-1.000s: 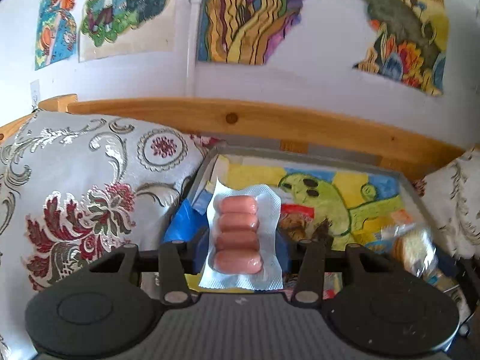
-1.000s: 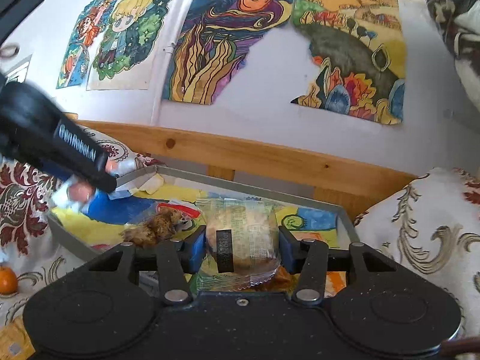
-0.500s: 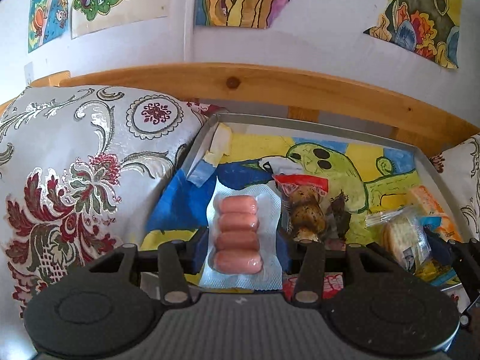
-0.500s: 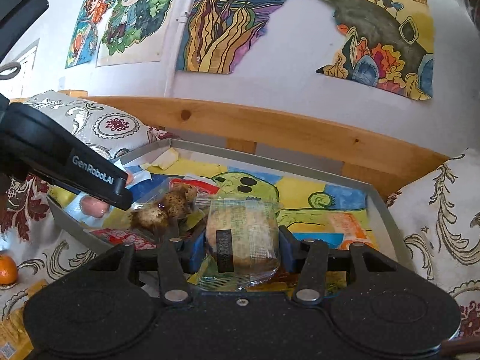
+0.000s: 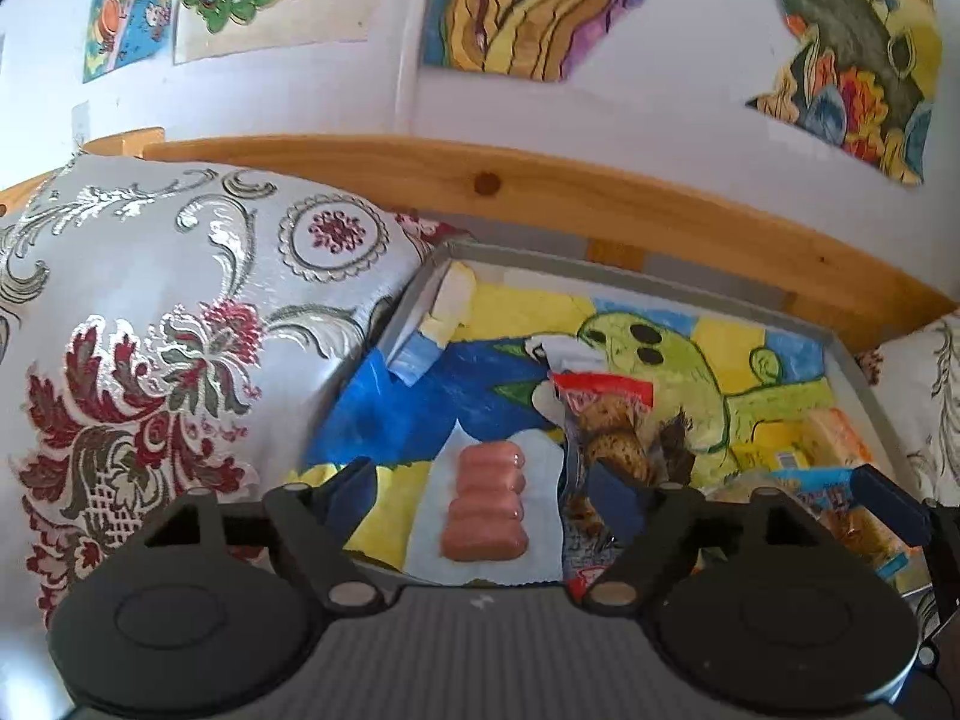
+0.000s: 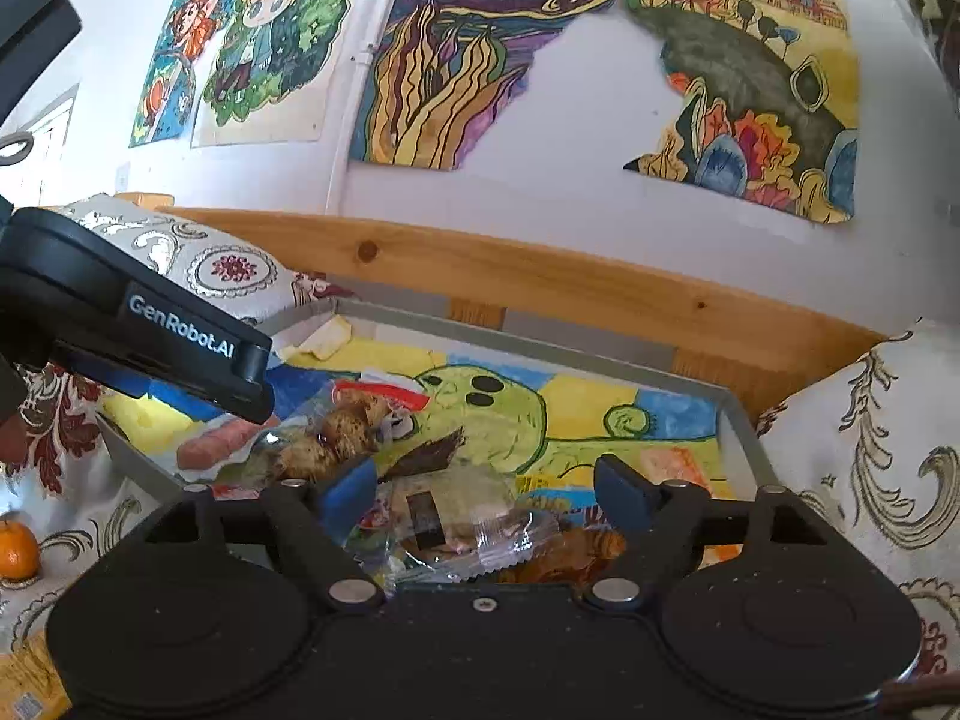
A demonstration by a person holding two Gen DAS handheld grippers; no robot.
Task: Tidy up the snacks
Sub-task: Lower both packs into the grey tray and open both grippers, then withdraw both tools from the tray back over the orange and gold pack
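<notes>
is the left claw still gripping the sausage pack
No, the left claw is spread open and the sausage pack lies loose in the tray.

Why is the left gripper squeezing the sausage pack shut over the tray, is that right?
Not quite. The left gripper is open, not squeezing: the left wrist view shows its fingers spread wide, and the sausage pack lies loose between them on the tray.
</notes>
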